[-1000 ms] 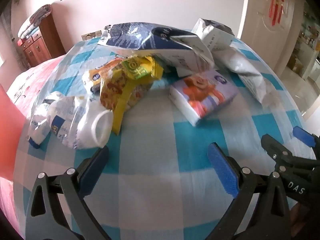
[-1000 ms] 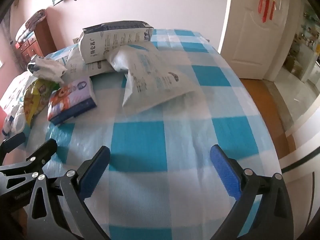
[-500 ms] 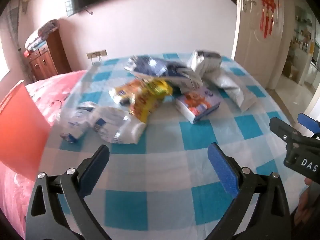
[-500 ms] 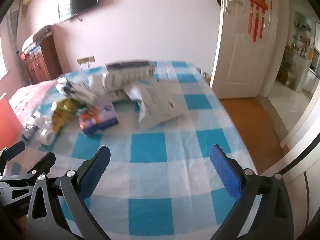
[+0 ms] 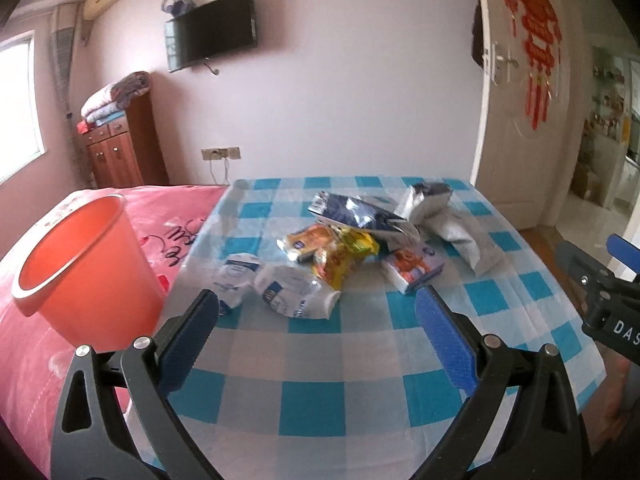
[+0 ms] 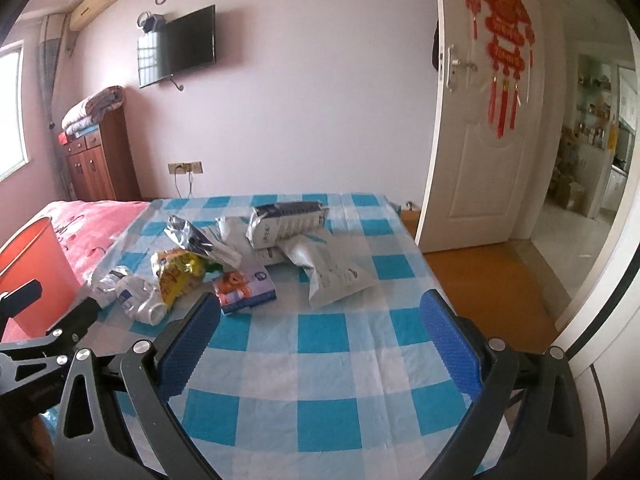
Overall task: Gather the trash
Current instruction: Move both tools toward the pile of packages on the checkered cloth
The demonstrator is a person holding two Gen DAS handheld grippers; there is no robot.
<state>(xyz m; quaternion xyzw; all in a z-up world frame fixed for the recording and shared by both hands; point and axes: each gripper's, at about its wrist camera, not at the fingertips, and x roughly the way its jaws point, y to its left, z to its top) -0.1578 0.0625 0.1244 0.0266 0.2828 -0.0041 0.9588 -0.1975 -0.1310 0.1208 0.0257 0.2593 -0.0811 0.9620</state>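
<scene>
A heap of trash lies on the blue-checked tablecloth [image 5: 320, 364]: a crushed plastic bottle [image 5: 294, 294], a yellow snack wrapper [image 5: 340, 260], a tissue pack [image 5: 412, 270], a dark foil bag [image 5: 360, 216] and white bags [image 5: 464, 240]. An orange bin [image 5: 80, 276] stands at the left on the pink bed. My left gripper [image 5: 316, 340] is open and empty, well short of the heap. My right gripper [image 6: 320, 344] is open and empty, to the right of the left one. The tissue pack [image 6: 246, 286] and a white bag [image 6: 336, 274] lie ahead of it.
A pink bed [image 5: 36, 360] adjoins the table's left side. A wooden cabinet [image 5: 120, 152] stands at the back left. An open white door [image 6: 480, 132] and wooden floor [image 6: 488, 284] lie to the right. The right gripper also shows in the left wrist view [image 5: 600, 284].
Both grippers have pulled back and up from the table. The trash heap now looks smaller and farther, and the orange bin has come fully into view. Both stay open.
</scene>
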